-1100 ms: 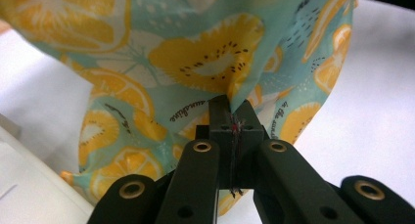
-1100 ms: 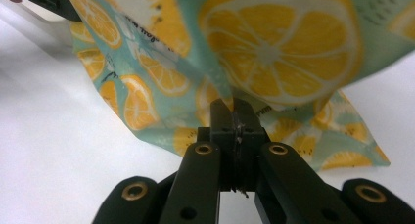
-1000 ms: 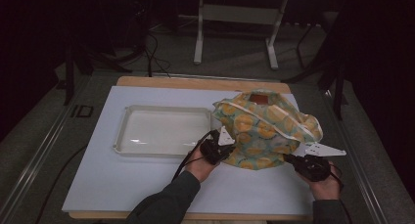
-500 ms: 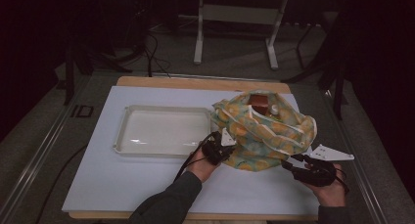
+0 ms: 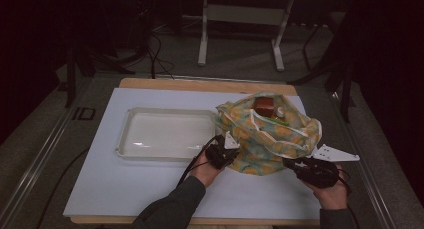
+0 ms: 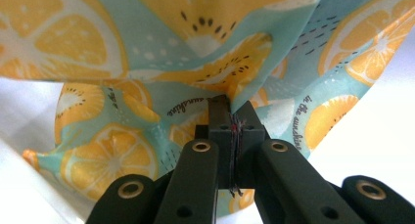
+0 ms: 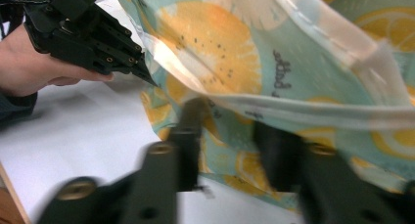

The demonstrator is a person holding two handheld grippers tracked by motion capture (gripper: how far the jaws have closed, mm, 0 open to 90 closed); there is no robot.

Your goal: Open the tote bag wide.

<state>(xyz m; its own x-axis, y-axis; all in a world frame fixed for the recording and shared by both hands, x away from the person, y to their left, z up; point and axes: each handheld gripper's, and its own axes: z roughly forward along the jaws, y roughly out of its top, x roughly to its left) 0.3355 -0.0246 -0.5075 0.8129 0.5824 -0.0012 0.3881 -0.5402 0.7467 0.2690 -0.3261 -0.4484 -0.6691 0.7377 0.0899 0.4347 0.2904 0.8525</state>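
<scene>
White board covers the table [image 5: 150, 189], dark floor behind it. Left gripper [image 6: 230, 116] is clenched on a fold of the lemon-print bag [image 5: 267, 136]. Right gripper [image 7: 230, 136], just beside the bag's near right edge, has its jaws just closing, apart, with the bag's white hem [image 7: 313, 109] crossing above them. Clear tray [image 5: 167, 134] lies beyond the left gripper.

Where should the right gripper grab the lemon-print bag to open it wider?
Probably the white-trimmed rim on the near right side of the lemon-print bag, approached from the person's side. The hem runs across just above the right gripper, whose jaws have just been closing with nothing clamped; the left gripper pins the opposite edge.
</scene>
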